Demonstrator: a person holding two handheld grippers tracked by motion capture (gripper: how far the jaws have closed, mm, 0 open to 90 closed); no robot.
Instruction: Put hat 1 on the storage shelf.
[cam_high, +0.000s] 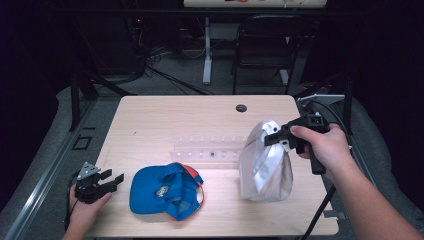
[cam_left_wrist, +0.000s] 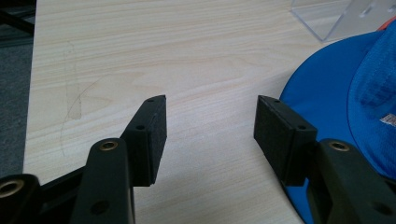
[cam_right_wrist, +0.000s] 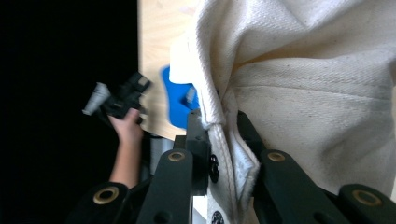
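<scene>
My right gripper is shut on the upper edge of a cream cloth cap, which hangs from it above the right half of the wooden table. In the right gripper view the jaws clamp the cap's seam between them. A blue cap with orange trim lies flat near the front of the table. My left gripper rests open at the front left corner, just left of the blue cap. Between its pads is bare tabletop, with the blue cap's brim to their right.
A clear plastic rack lies across the table's middle, behind both caps. A dark round hole sits near the far edge. Beyond the table stand a folding chair and a white leg among floor cables.
</scene>
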